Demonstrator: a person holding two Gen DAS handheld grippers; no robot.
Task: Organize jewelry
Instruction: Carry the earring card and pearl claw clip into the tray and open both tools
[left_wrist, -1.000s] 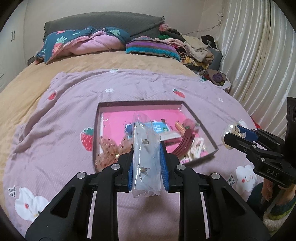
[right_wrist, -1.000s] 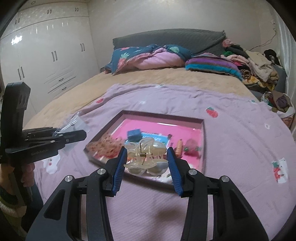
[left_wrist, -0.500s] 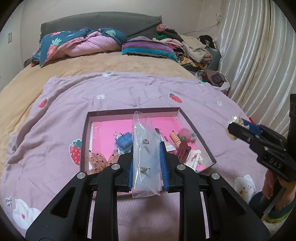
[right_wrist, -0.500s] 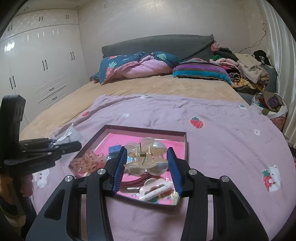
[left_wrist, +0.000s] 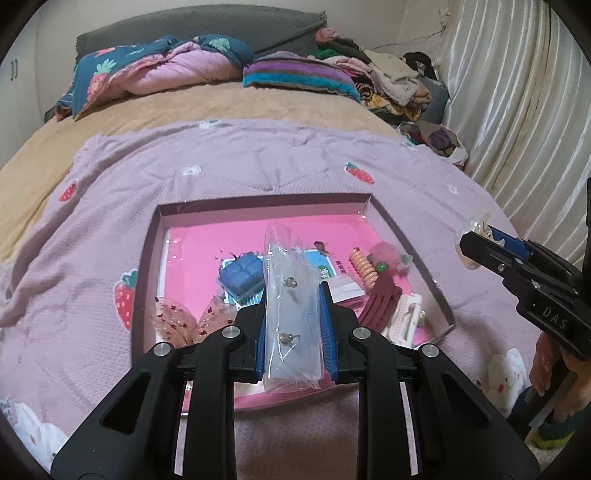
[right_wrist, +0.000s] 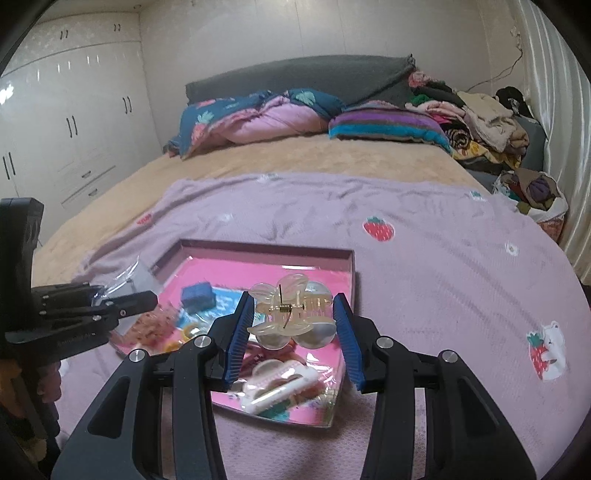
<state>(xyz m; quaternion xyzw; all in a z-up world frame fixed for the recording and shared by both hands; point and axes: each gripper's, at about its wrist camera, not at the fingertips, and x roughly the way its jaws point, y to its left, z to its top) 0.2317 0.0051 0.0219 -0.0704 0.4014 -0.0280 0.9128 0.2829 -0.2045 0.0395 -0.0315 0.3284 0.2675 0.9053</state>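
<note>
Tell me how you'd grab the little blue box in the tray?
Grip the blue box across two opposite flat side walls, coming down from above. It sits flat on the pink tray floor with its square top facing up. The side toward the tray's open middle looks freest; the earring bag hides its other side.

A striped pillow (right_wrist: 384, 125) and folded quilt (right_wrist: 255, 120) lie at the top of the frame, wardrobe (right_wrist: 66, 122) upper left, curtain (left_wrist: 517, 122) right.

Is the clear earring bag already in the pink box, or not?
Not yet: the clear earring bag is clamped upright in the left gripper, held above the pink box.
</note>
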